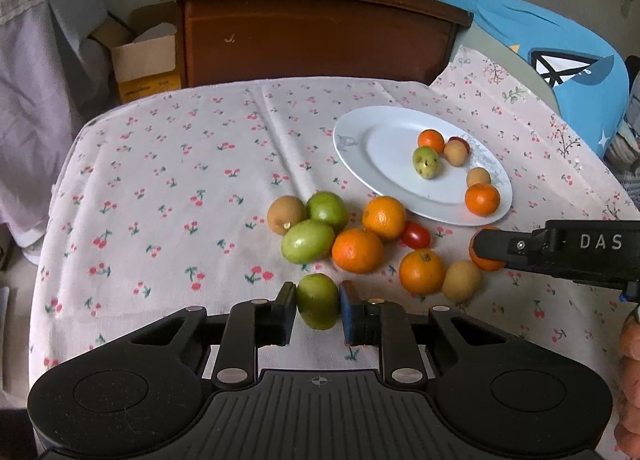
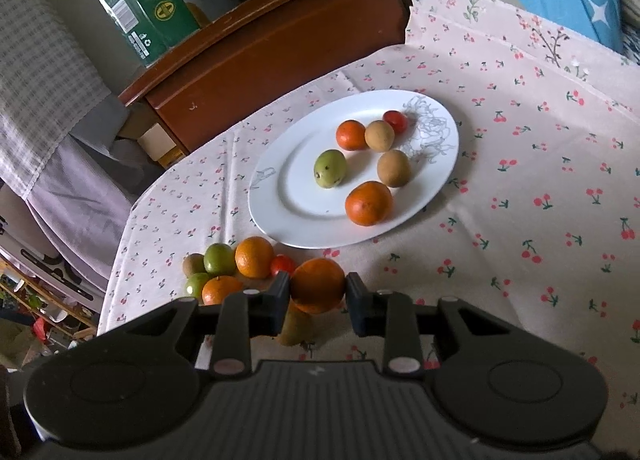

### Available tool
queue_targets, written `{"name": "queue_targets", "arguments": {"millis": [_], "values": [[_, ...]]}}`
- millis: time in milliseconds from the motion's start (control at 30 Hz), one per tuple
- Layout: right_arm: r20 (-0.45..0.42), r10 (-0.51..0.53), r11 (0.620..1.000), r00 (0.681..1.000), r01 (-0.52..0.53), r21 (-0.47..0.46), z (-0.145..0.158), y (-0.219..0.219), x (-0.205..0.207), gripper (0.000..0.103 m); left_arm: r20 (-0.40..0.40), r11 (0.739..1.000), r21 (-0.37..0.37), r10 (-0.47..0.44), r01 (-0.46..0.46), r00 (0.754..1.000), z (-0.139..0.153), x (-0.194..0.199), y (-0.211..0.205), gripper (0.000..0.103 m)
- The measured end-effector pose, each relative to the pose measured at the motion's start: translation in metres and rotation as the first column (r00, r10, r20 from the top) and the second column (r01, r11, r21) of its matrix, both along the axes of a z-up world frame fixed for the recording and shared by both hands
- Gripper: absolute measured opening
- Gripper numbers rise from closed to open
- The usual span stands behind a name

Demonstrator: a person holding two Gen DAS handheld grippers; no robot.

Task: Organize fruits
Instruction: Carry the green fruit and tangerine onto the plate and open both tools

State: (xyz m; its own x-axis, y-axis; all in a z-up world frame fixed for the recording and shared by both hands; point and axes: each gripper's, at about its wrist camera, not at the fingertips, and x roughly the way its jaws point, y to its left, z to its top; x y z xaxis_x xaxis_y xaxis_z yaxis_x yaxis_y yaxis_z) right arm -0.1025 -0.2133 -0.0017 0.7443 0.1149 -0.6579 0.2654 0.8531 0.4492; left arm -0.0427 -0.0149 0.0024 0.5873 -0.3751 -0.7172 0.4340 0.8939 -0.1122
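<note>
tongs both clamped: left gripper (image 1: 318,302) on a green fruit (image 1: 318,302) near the tablecloth's (image 1: 160,180) front edge, right gripper (image 2: 318,292) on an orange (image 2: 318,290). six fruits already sit on the white plate (image 1: 360,140) toward the far right; about nine lie loose on the cloth. wooden cabinet (image 1: 312,36) and boxes stand behind.
</note>
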Motion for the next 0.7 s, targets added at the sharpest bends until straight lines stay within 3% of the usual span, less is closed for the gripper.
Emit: {"name": "queue_targets", "arguments": {"millis": [700], "values": [[0.007,0.039,0.999,0.999,-0.039,0.004,0.010,0.011,-0.037,0.030,-0.007,0.999,-0.053,0.000,-0.001,1.000,0.014,-0.029,0.005,0.021]]}}
